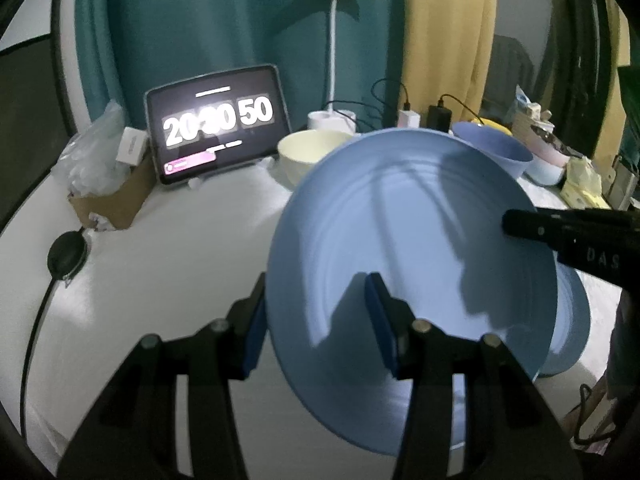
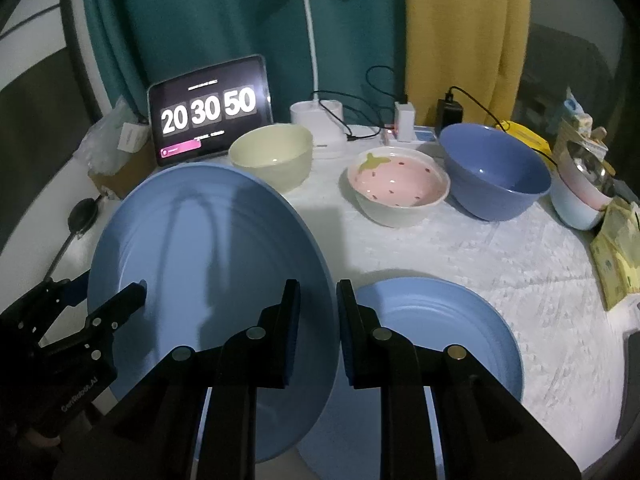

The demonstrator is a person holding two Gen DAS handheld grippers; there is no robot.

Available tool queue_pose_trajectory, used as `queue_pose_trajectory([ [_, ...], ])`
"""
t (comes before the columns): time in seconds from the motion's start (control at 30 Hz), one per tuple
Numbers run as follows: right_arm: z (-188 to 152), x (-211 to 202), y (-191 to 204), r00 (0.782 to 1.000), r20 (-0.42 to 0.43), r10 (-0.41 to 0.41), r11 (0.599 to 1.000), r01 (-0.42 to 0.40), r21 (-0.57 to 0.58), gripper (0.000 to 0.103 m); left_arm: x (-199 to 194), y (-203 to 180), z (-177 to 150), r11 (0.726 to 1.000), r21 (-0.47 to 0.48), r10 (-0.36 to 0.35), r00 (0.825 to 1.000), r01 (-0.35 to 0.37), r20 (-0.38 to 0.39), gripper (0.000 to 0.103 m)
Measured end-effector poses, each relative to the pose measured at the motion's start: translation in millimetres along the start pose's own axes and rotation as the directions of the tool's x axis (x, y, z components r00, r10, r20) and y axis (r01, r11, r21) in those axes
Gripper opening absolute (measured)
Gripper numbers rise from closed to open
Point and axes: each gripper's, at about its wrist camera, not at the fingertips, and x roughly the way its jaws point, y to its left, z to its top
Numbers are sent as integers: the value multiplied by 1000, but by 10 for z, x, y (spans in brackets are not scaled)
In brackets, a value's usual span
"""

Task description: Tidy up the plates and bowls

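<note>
A large blue plate (image 1: 400,240) (image 2: 208,260) hangs tilted above the white table, held from both sides. My left gripper (image 1: 318,320) is shut on its left rim, one pad on the top face and one underneath. My right gripper (image 2: 318,328) is shut on the right rim. In the left wrist view one of the right gripper's fingers (image 1: 532,226) lies across the plate's far edge. The left gripper (image 2: 96,292) shows at the lower left of the right wrist view. A second blue plate (image 2: 440,328) (image 1: 572,320) lies flat on the table beneath the held one.
Behind stand a cream bowl (image 2: 272,156), a pink strawberry bowl (image 2: 400,188) and a deep blue bowl (image 2: 496,172). Stacked bowls (image 2: 580,200) and yellow packets sit at the right edge. A tablet clock (image 2: 208,112), a lamp base (image 2: 316,132), chargers and a cardboard box (image 1: 116,196) line the back.
</note>
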Motion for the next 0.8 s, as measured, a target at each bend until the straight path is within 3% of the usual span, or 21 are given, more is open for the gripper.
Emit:
queue_pose_trajectory([
  [0.8,-207,-127,-775,999,14,-31,993,29,110,20,162,-790,59,994,90,-52,997,58,-63,48],
])
